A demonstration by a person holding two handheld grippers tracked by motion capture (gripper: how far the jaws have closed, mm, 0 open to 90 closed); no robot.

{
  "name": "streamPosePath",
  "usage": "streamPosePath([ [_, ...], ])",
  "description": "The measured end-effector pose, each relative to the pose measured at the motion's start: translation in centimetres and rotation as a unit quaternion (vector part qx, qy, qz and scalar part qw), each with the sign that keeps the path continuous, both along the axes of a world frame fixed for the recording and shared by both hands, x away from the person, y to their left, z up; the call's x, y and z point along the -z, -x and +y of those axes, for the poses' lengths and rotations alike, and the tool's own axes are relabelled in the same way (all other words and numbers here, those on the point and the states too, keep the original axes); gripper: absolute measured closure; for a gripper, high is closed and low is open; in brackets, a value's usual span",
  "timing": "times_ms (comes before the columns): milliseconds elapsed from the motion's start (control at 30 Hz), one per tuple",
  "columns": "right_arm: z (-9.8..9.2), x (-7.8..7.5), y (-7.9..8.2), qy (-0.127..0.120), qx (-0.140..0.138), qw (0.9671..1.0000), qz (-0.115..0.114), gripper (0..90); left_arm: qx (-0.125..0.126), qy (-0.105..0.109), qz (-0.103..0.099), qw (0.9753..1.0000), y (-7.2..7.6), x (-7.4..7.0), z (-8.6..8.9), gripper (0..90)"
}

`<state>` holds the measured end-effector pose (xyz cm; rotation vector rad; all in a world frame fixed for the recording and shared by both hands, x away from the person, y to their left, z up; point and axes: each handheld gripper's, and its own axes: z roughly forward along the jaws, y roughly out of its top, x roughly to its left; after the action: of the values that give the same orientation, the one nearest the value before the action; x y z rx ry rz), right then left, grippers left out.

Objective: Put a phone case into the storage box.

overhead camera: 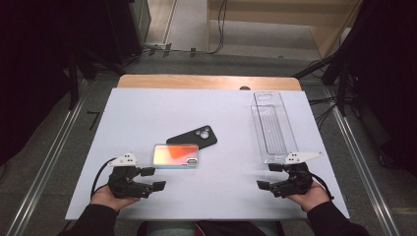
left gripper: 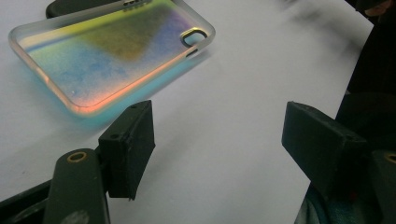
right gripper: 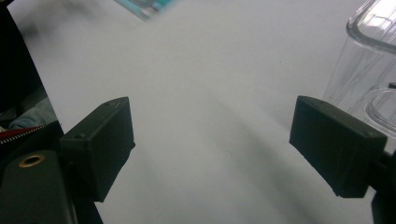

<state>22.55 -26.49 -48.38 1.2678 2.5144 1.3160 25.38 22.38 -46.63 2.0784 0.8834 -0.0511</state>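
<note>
Phone case (overhead camera: 176,155), iridescent and clear-rimmed, lies flat at the centre of the desk (overhead camera: 147,113), its upper edge touching a black case (overhead camera: 193,137). Left tongs (overhead camera: 153,178) gape wide just below-left of it, holding nothing. Right tongs (overhead camera: 269,176) gape wide too, beside a clear plastic tray (overhead camera: 272,125) at right, which looks empty.

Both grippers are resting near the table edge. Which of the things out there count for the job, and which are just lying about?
Likely for the job:
iridescent phone case, nearest the open left gripper
black phone case
clear plastic tray, nearest the open right gripper

Lying about:
cables on the floor beyond the table
</note>
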Motion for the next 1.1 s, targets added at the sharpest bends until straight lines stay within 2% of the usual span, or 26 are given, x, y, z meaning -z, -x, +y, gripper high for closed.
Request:
streamPosePath([
  [167,0.17,-0.24,0.11,-0.010,-0.001,0.9999,-0.001,12.1,0.004,-0.006,-0.003,1.0000,0.17,0.01,0.13,26.0],
  [300,0.17,-0.35,0.31,-0.007,-0.005,1.0000,-0.004,12.1,0.002,-0.002,0.000,1.0000,0.19,-0.07,0.24,26.0],
  [400,0.20,-0.38,0.36,-0.016,-0.005,0.9999,-0.002,12.1,-0.002,-0.002,-0.001,1.0000,0.21,-0.11,0.21,26.0],
  [1100,0.21,-0.29,0.34,-0.011,-0.006,0.9999,0.003,12.1,-0.004,-0.005,0.002,1.0000,0.11,-0.20,0.16,26.0],
])
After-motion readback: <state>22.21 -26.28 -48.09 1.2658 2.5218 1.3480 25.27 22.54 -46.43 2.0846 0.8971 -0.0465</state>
